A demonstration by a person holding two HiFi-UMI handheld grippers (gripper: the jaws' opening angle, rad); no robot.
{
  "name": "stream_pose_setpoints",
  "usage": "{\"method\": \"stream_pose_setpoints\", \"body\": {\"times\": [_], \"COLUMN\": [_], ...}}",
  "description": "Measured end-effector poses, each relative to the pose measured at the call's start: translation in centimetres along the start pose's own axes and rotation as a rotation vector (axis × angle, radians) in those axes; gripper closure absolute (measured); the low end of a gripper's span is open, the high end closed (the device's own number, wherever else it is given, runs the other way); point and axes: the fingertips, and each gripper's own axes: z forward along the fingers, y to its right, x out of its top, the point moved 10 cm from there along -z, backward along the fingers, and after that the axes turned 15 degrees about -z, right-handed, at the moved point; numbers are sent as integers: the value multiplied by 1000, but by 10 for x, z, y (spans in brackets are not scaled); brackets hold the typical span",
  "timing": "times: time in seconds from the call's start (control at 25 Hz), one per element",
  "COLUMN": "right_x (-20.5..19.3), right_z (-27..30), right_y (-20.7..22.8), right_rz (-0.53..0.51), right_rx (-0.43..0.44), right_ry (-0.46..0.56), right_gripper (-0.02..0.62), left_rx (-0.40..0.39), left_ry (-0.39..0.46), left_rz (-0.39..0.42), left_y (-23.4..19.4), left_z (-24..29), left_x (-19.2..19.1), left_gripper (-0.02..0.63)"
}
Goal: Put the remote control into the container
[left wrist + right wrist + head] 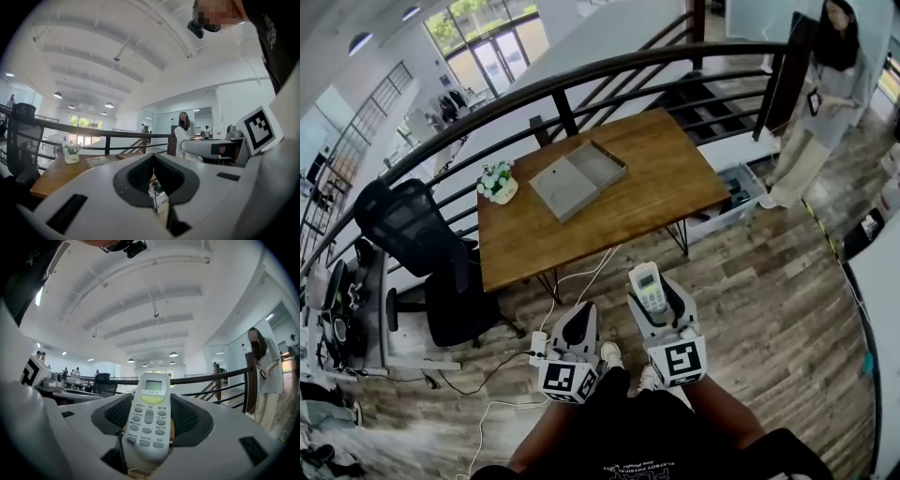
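The right gripper (148, 416) hugs both sides of the remote control (151, 397), which looks light, hard and a bit slippery, while the left gripper (153, 171) at bottom middle is closed tight on nothing.

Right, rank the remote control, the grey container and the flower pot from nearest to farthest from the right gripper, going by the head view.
1. The remote control: clamped in the right gripper itself.
2. The grey container: ahead and left, on the table.
3. The flower pot: farther left, at the table's edge.
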Motion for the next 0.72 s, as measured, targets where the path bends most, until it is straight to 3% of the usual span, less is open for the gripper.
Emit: {"method": "stream_pose_setpoints", "body": {"times": [0.28,0.72], "right_x": [-13,-4], "right_z": [22,93], "right_y": [5,18], "right_rz": [56,44], "right_rx": [3,-35], "right_ry": [-47,-72], "right_gripper": [327,327], "left_rx": [-9,-34], "left_ry": [12,28], "left_rz": [-20,-18], "left_y": [-24,-78], "left_z": [24,77], "left_x": [4,33], "left_gripper": [600,600]}}
